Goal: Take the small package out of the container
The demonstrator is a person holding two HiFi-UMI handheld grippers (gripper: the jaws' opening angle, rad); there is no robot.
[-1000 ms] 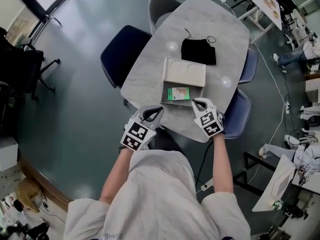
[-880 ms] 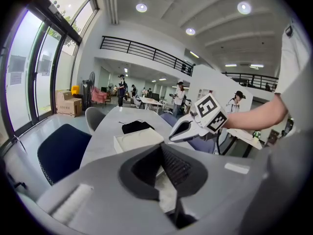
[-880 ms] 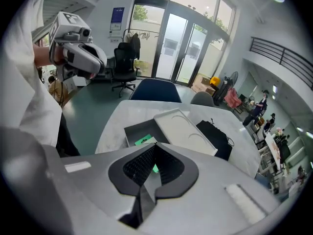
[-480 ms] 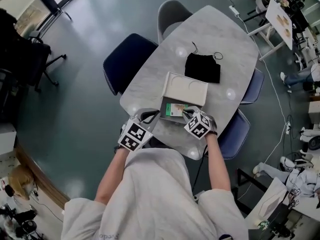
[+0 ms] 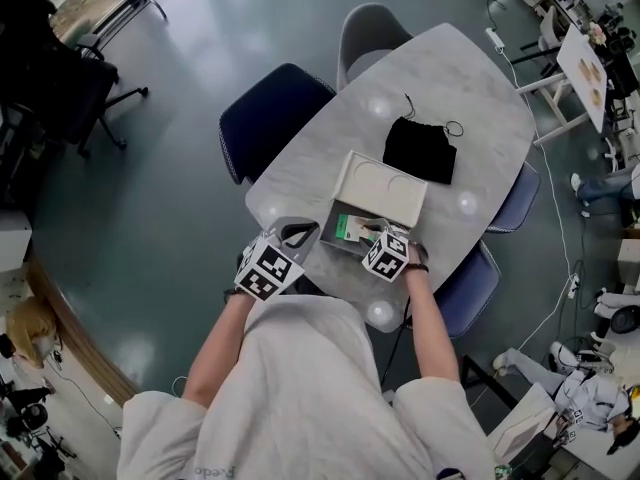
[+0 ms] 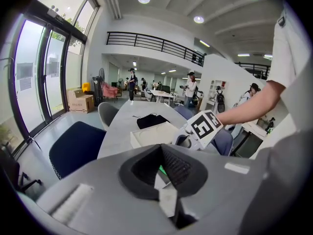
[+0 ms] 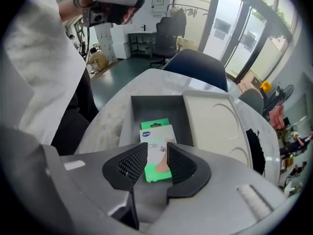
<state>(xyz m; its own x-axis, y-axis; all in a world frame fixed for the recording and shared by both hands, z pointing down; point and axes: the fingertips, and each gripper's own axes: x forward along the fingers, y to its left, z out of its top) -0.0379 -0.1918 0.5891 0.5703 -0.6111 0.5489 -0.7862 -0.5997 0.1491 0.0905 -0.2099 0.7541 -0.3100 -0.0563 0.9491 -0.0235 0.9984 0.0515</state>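
A small green and white package point(image 5: 350, 227) lies flat in an open grey container point(image 5: 334, 218) on the marble table. In the right gripper view the package point(image 7: 157, 146) shows in the gap between the pads, on the container's floor point(image 7: 154, 110). My right gripper point(image 5: 378, 235) is lowered over the container's near end. Its jaws are opening, with the package between them and the pads not pressing it. My left gripper point(image 5: 297, 233) hovers just left of the container, shut with nothing in it; its tips point(image 6: 160, 148) meet.
The container's cream lid point(image 5: 387, 186) lies open on the far side. A black pouch point(image 5: 420, 150) with a cord sits further back on the table point(image 5: 300, 173). Dark blue chairs point(image 5: 270, 118) stand at the table's left and right sides, a grey chair point(image 5: 365, 30) at its far end.
My right gripper has moved from the table's near edge forward and left, down over the package in the container, and its jaws have parted. The left gripper has stayed in place.
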